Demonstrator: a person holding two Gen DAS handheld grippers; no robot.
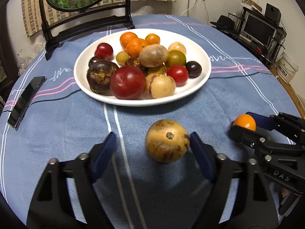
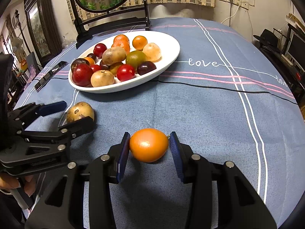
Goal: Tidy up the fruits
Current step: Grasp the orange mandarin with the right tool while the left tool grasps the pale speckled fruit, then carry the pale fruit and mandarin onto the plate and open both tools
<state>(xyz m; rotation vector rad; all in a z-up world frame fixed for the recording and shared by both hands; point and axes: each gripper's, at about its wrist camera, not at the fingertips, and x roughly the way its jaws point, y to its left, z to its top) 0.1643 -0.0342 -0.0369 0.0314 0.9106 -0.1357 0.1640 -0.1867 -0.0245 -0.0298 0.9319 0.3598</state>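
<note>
One white plate (image 1: 198,87) of mixed fruit at frame centre, three oranges (image 1: 136,45) at its back, one yellow-brown fruit (image 1: 167,140) between released left tongs (image 1: 152,143), touching one pad, one orange fruit (image 2: 149,147) clenched in right tongs (image 2: 149,148), blue striped counter cloth (image 2: 200,114), one phone (image 1: 25,99) left, cluttered room.

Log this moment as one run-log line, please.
left gripper: open, beside yellow-brown fruit | right gripper: shut on orange fruit | white plate: heaped with fruit
</note>
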